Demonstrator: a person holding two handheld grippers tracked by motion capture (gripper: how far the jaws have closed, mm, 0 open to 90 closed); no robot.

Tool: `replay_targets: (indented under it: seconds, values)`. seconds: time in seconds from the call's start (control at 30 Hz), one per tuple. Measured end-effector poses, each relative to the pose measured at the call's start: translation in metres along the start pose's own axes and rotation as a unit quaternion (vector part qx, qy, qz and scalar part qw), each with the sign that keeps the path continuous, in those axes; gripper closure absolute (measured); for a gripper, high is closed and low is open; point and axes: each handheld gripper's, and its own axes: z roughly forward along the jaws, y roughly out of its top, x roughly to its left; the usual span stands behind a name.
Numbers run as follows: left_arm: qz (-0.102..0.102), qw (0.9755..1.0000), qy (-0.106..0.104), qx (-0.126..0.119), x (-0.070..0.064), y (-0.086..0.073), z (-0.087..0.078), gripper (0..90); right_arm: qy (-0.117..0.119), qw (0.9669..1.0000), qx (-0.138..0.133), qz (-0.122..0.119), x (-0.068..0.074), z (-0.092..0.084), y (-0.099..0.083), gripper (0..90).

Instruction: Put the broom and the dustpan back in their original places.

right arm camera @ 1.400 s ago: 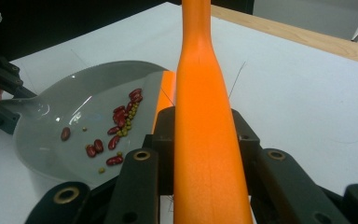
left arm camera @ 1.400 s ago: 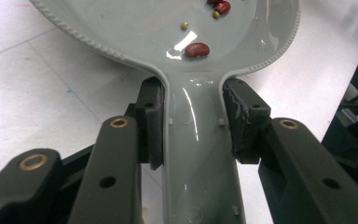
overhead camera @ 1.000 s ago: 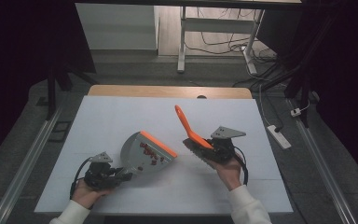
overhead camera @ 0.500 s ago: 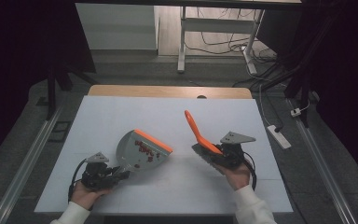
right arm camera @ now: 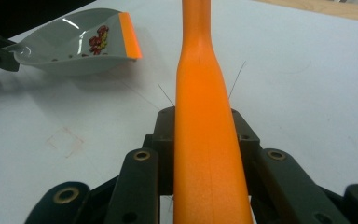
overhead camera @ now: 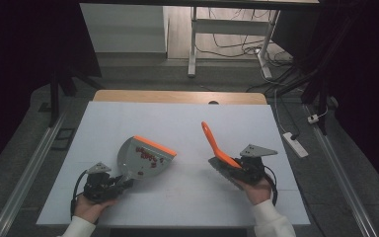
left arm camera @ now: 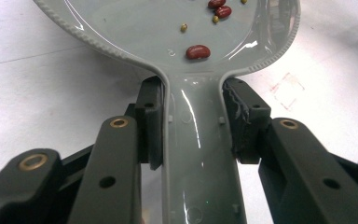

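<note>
A grey dustpan (overhead camera: 145, 157) with an orange front lip lies on the white table, left of centre, with several red beans (overhead camera: 144, 154) in it. My left gripper (overhead camera: 122, 182) is shut on its handle. In the left gripper view the pads (left arm camera: 150, 126) press both sides of the dustpan handle (left arm camera: 198, 154), and beans (left arm camera: 197, 51) lie in the pan beyond. My right gripper (overhead camera: 230, 168) is shut on an orange brush handle (overhead camera: 212, 140) that slants up and away, with its grey bristle head (overhead camera: 220, 171) low over the table. In the right gripper view the brush handle (right arm camera: 205, 140) runs between the jaws, with the dustpan (right arm camera: 74, 44) far left.
The white table (overhead camera: 187, 118) has a wooden strip along its far edge (overhead camera: 177, 96). Faint red square marks (right arm camera: 65, 140) show on the surface between the tools. A power strip (overhead camera: 293, 144) lies on the floor to the right, with metal rails on both sides.
My right hand has carried the brush to the right, away from the dustpan. The dustpan has shifted slightly left. Both grips are unchanged.
</note>
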Motion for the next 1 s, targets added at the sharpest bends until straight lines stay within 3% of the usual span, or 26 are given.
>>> replay_targets:
  seconds: [0.5,1.0]
  values:
    - [-0.033,0.9982,0.046,-0.017,-0.001,-0.004,-0.002,60.8,0.005,0.9998,0.011,0.012,0.000,-0.005,-0.006,70.4]
    - [-0.076,0.9928,0.086,-0.035,0.005,-0.004,-0.004,60.8,0.006,0.9992,0.030,0.024,0.001,-0.004,-0.015,70.4]
